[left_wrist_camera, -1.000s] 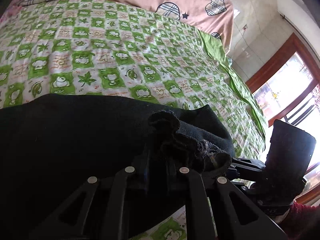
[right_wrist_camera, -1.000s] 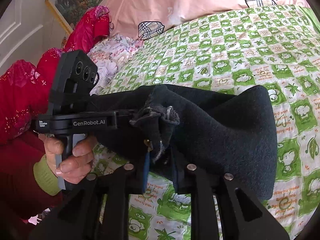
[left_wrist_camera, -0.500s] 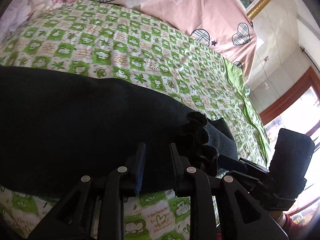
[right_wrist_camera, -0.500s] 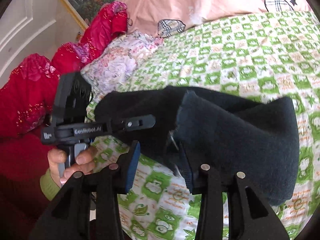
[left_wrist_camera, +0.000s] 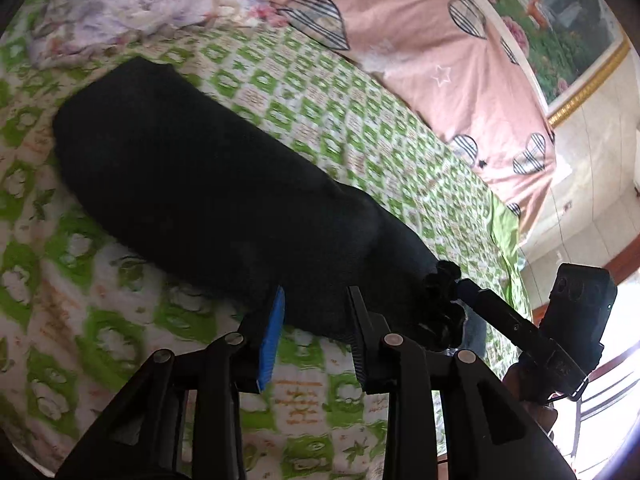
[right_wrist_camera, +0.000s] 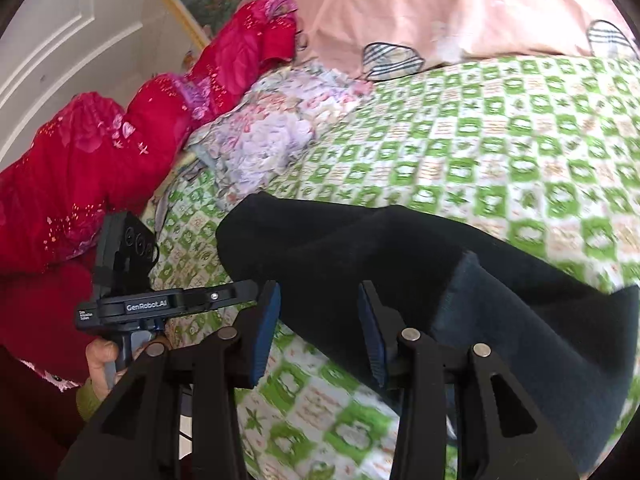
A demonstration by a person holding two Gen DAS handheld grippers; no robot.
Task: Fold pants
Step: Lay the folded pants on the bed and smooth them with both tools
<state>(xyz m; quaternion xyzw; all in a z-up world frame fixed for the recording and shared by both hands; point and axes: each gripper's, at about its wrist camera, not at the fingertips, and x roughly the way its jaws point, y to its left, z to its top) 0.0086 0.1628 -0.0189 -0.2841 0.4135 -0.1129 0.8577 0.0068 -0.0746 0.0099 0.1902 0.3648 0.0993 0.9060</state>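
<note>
Black pants (left_wrist_camera: pixel 208 184) lie folded in a long bundle on the green-checked bed sheet (left_wrist_camera: pixel 328 128). My left gripper (left_wrist_camera: pixel 314 320) is at their near edge. Its jaws are opening and the pads press on nothing, with only the cloth's edge lying past the tips. A bunched end of the pants (left_wrist_camera: pixel 444 300) sits beside a finger (left_wrist_camera: pixel 492 308) of the right gripper. In the right wrist view my right gripper (right_wrist_camera: pixel 318 316) stands open astride the pants (right_wrist_camera: pixel 400 256), with its pads clear of the cloth. A hand (right_wrist_camera: pixel 100 360) holds the left gripper's handle at the left.
A pink pillow with plaid hearts (left_wrist_camera: pixel 420 52) lies at the head of the bed. A floral cloth (right_wrist_camera: pixel 272 132) and a red quilt (right_wrist_camera: pixel 120 148) are piled along the bed's left side. A framed picture (left_wrist_camera: pixel 560 20) hangs on the wall.
Both grippers were shut on the bunched pants edge a second ago and have let go and opened. The left gripper drew away sideways, and the pants now lie stretched out on the sheet.
</note>
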